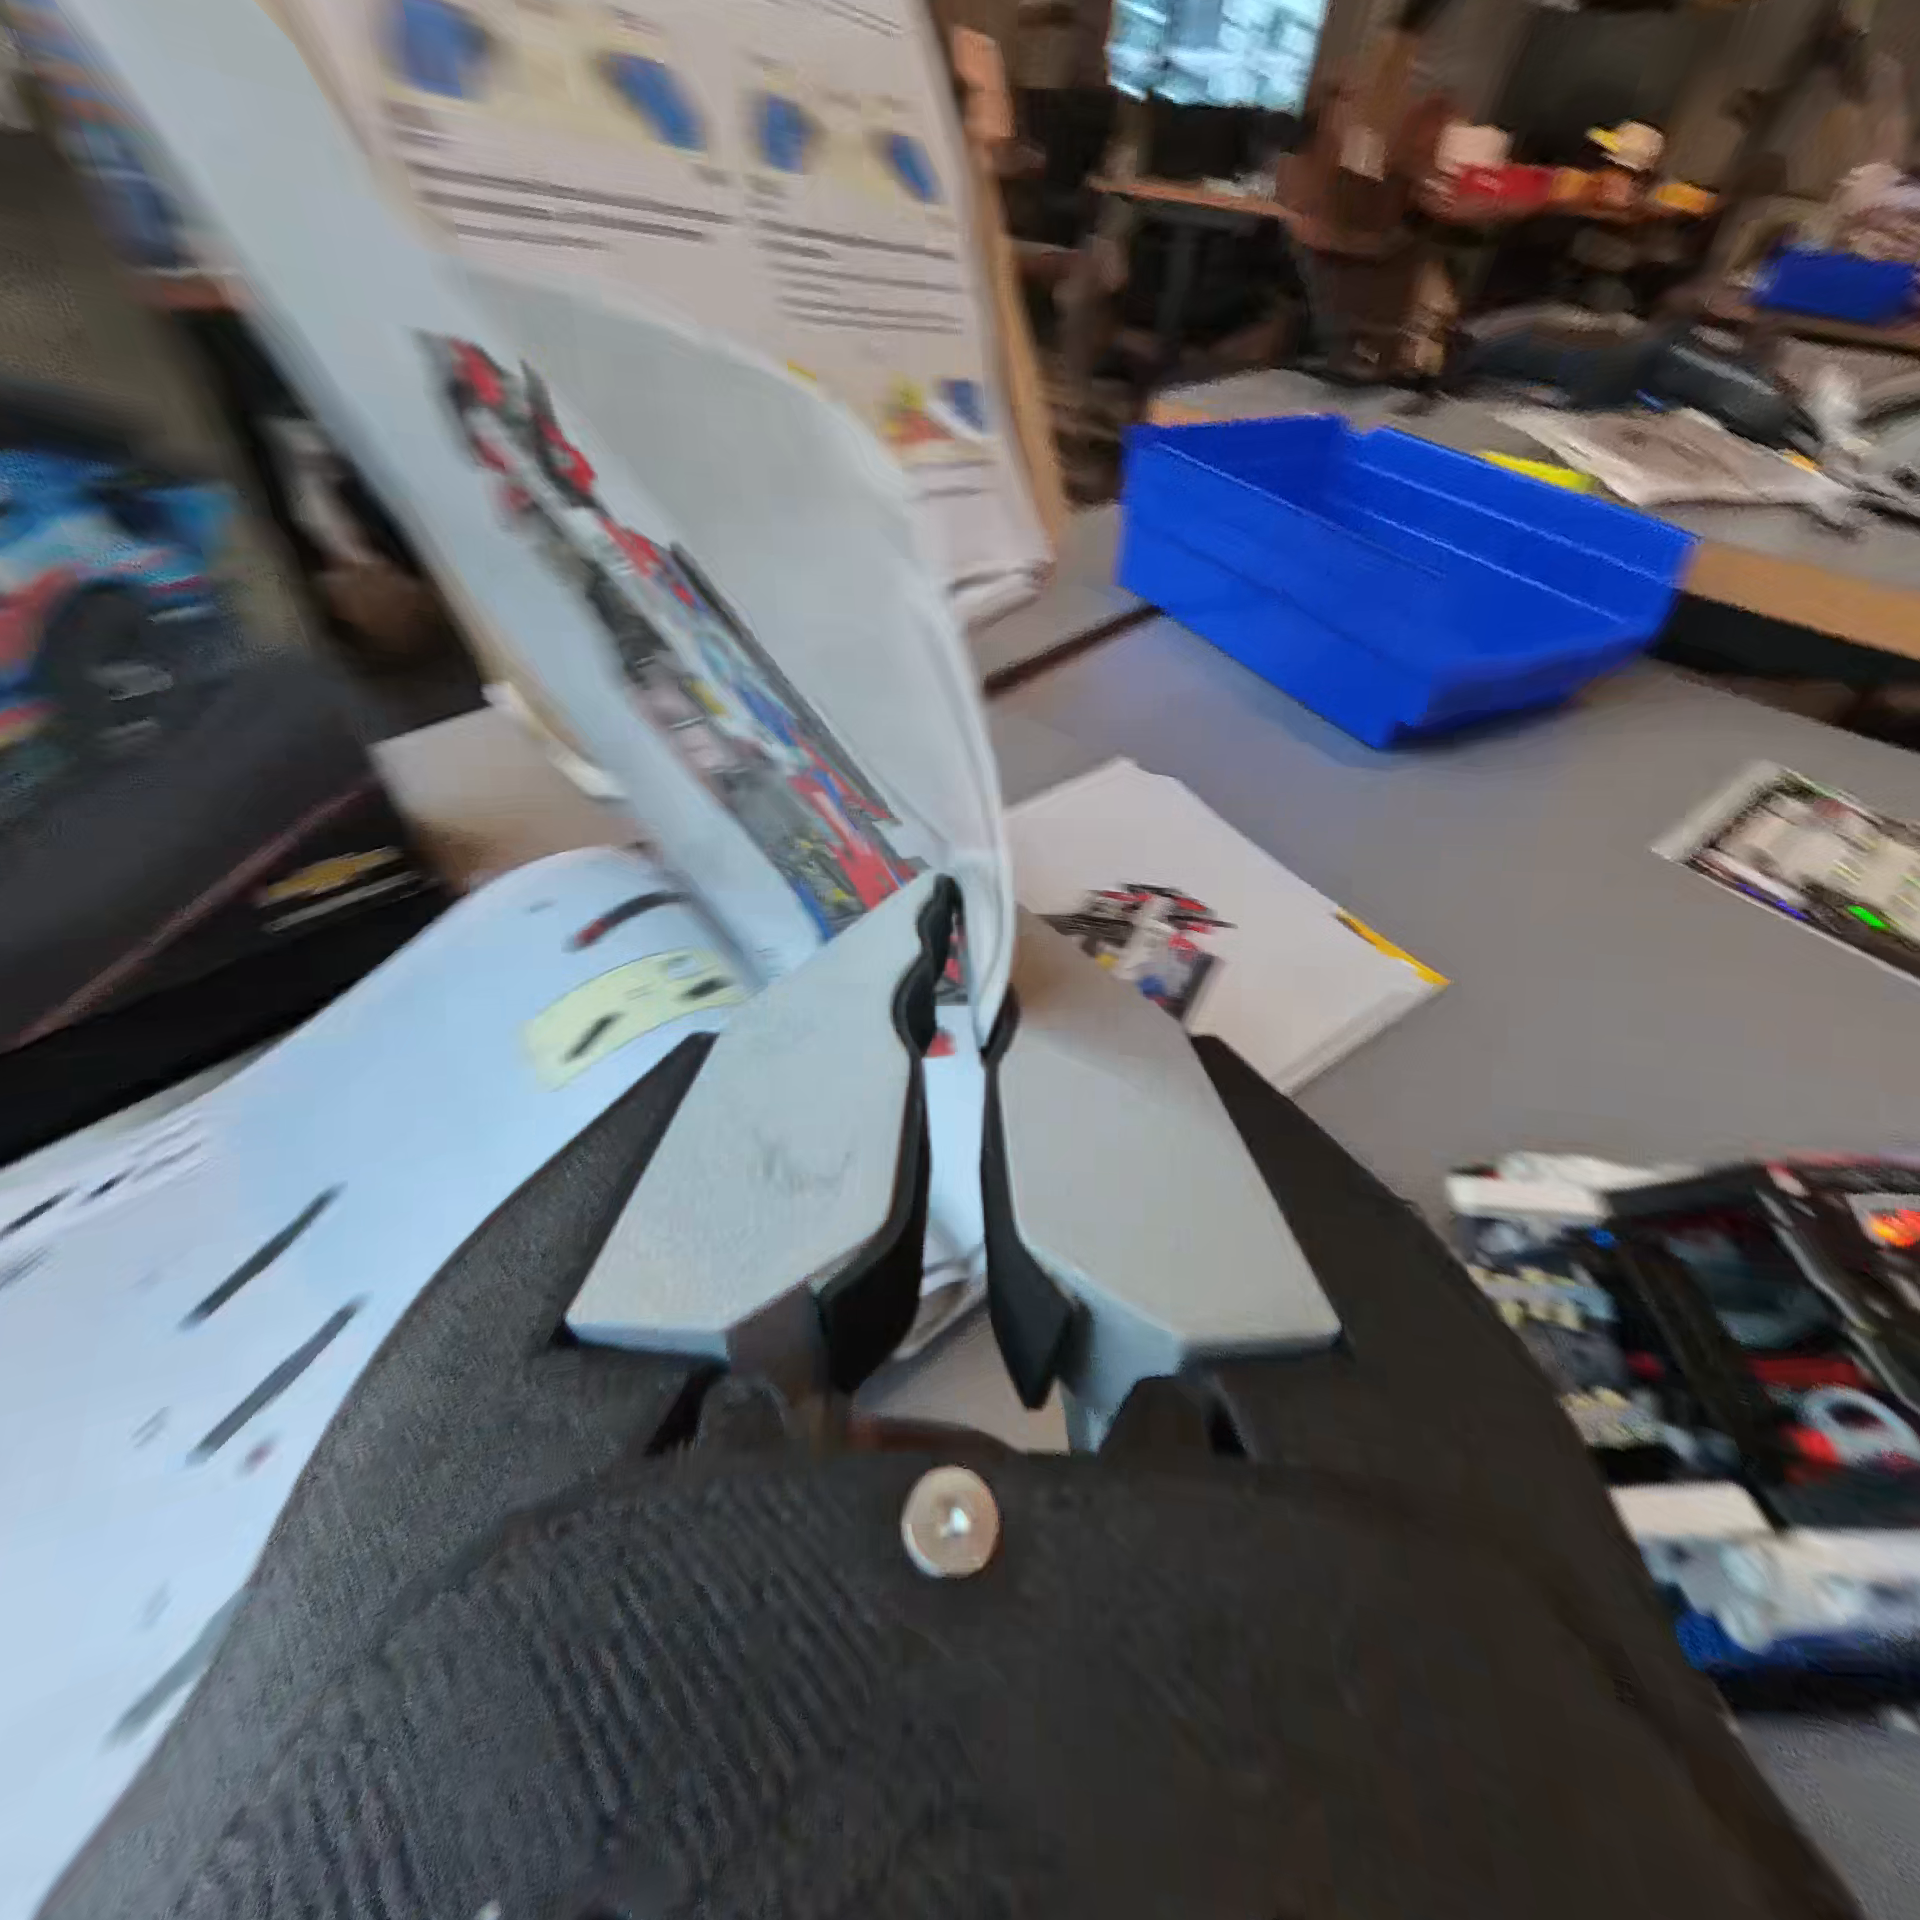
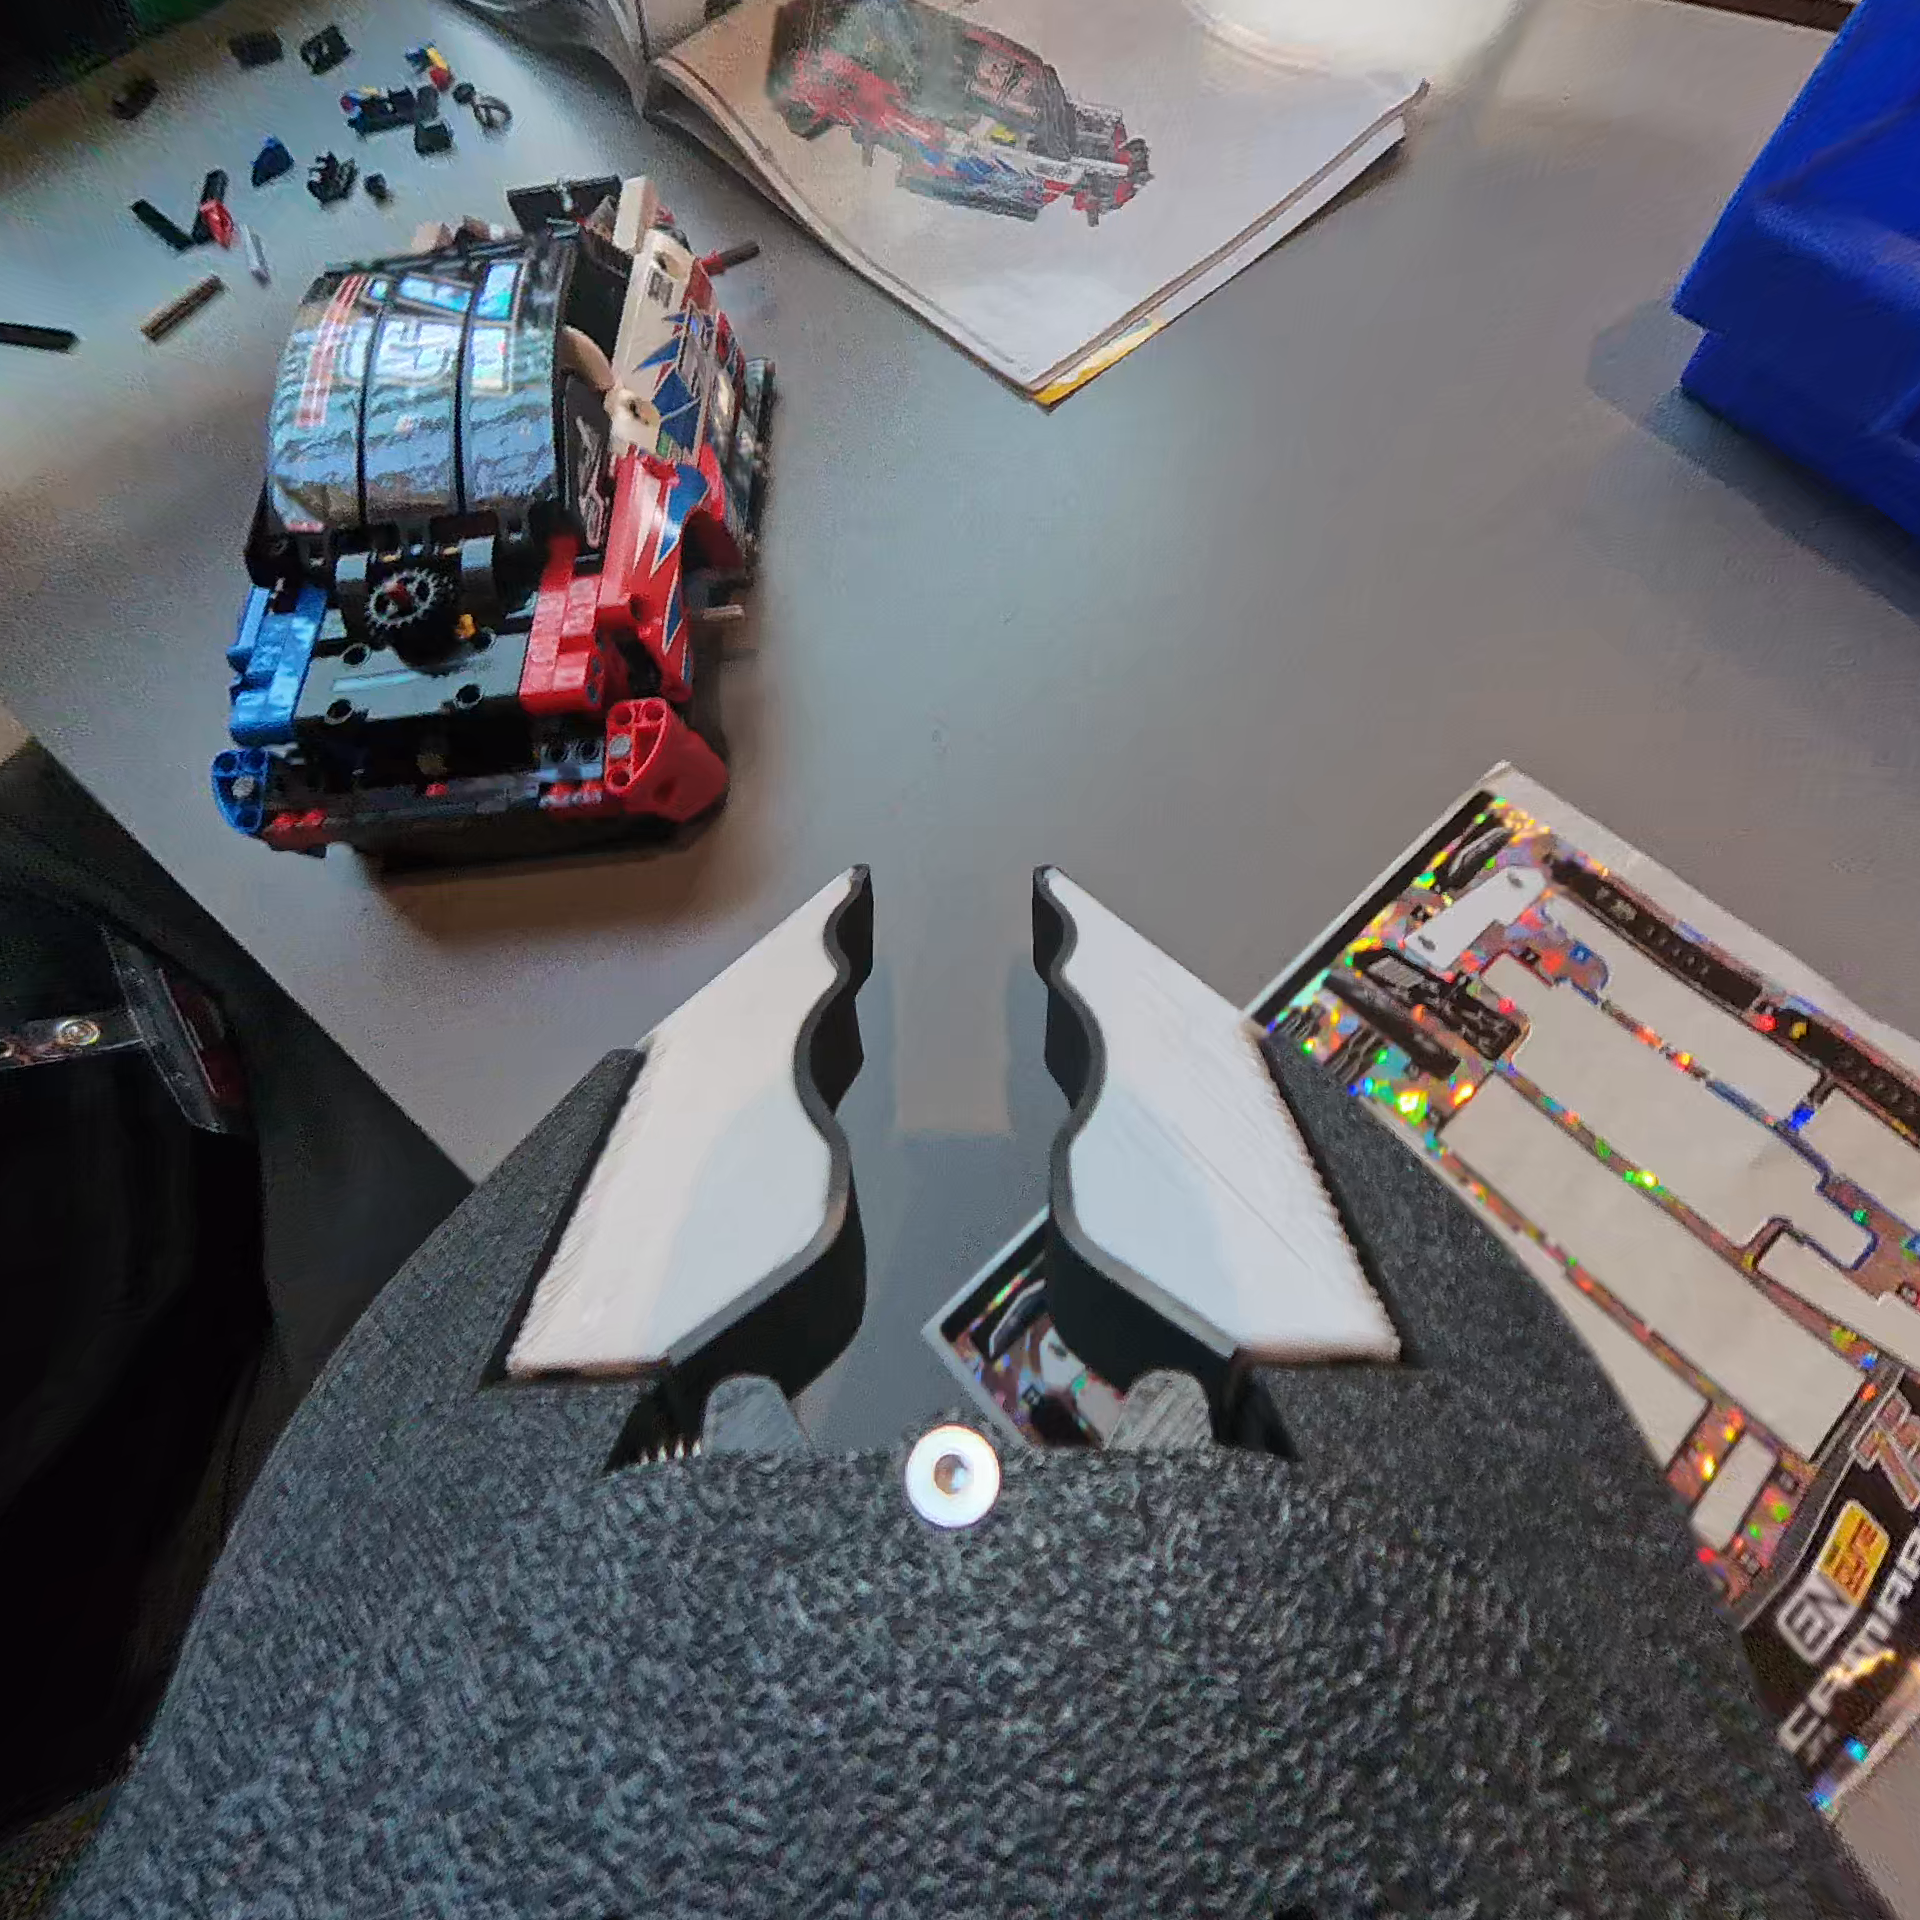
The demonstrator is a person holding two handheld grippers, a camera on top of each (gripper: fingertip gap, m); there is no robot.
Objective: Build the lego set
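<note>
My left gripper (image 1: 961,971) is clamped on thin glossy pages of the instruction booklet (image 1: 727,623), which curve upward. My right gripper (image 2: 951,904) stands apart, empty, above the smooth grey table (image 2: 1195,582), between the blocky lego car (image 2: 488,540) and the glittering sticker sheet (image 2: 1621,1143)

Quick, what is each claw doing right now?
Left gripper: shut on a page of the instruction booklet.
Right gripper: open, holding nothing, above the grey table.

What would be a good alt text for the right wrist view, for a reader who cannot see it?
The open right tool hovers above a grey table, holding nothing. A partly built red, blue and black lego car sits to the left, an open instruction booklet beyond it, and a shiny sticker sheet to the right.
</note>
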